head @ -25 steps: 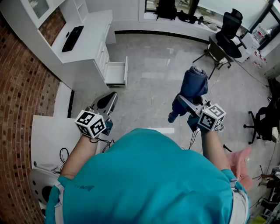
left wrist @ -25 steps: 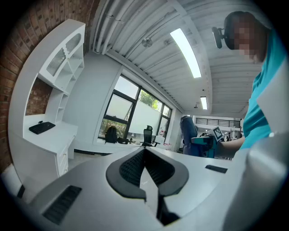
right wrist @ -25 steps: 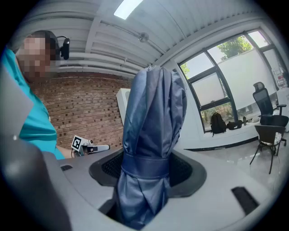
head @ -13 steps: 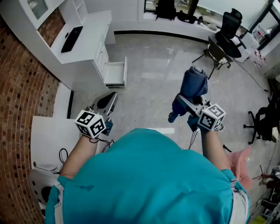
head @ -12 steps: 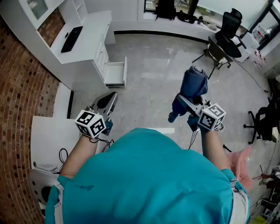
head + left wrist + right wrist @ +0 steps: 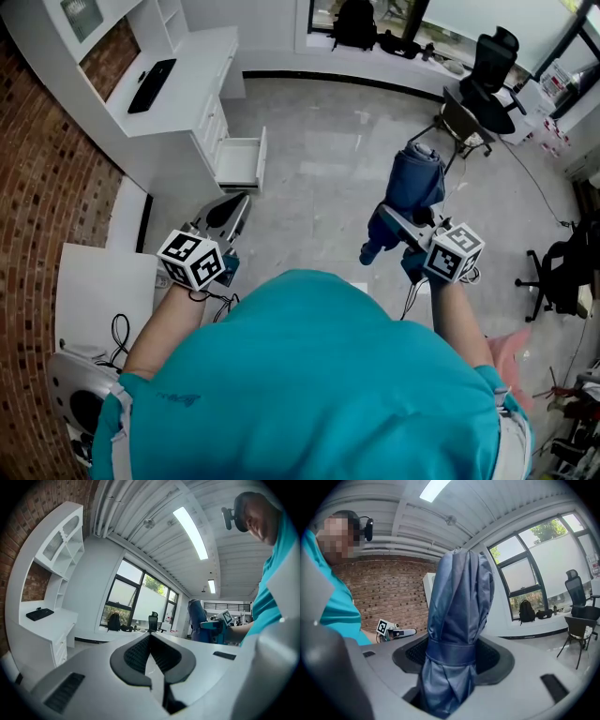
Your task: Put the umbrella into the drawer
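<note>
Blue folded umbrella point(image 6: 415, 183) stays clamped in the right gripper point(image 6: 396, 223); the left gripper point(image 6: 232, 211) has its jaws together, empty. Since a second ago only the viewpoint has shifted slightly. The open drawer point(image 6: 239, 161), at ten o'clock, remains well apart. Approach judged barely begun.

White desk point(image 6: 192, 70) (drawer point(image 6: 239, 164) open) on grey floor point(image 6: 319, 187) carries keyboard point(image 6: 150, 84).
</note>
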A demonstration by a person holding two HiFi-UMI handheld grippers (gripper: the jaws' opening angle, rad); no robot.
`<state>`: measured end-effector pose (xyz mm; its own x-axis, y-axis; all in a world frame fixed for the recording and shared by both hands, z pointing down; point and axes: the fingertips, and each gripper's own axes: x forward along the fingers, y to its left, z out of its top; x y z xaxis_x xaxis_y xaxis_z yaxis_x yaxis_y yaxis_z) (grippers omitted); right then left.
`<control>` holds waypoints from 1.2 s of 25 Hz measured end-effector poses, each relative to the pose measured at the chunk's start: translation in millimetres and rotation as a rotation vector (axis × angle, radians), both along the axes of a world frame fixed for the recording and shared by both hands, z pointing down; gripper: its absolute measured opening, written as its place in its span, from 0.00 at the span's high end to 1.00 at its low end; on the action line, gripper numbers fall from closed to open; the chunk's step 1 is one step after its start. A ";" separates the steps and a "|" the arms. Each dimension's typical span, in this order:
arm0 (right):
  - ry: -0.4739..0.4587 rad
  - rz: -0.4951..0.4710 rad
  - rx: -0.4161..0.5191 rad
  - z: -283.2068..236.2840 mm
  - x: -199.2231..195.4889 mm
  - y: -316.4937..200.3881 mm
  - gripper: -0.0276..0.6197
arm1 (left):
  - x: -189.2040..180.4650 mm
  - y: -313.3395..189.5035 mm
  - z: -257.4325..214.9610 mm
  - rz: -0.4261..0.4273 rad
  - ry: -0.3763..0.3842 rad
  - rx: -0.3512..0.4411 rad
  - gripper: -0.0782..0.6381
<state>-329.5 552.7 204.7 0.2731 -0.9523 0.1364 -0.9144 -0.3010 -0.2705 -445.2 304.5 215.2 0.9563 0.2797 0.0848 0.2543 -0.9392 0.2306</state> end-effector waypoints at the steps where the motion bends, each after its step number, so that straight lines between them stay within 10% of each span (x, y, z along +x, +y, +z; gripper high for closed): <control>1: 0.003 -0.002 -0.002 -1.1 3.7 6.9 0.53 | 3.9 6.0 -1.3 -0.002 0.002 0.001 0.87; 14: -0.034 0.010 -0.025 22.9 59.1 37.2 0.53 | 56.8 30.3 8.5 -0.005 -0.011 -0.010 0.87; 30: -0.040 0.086 0.006 19.1 224.7 -175.8 0.53 | 260.2 -169.7 24.6 0.155 -0.028 -0.024 0.87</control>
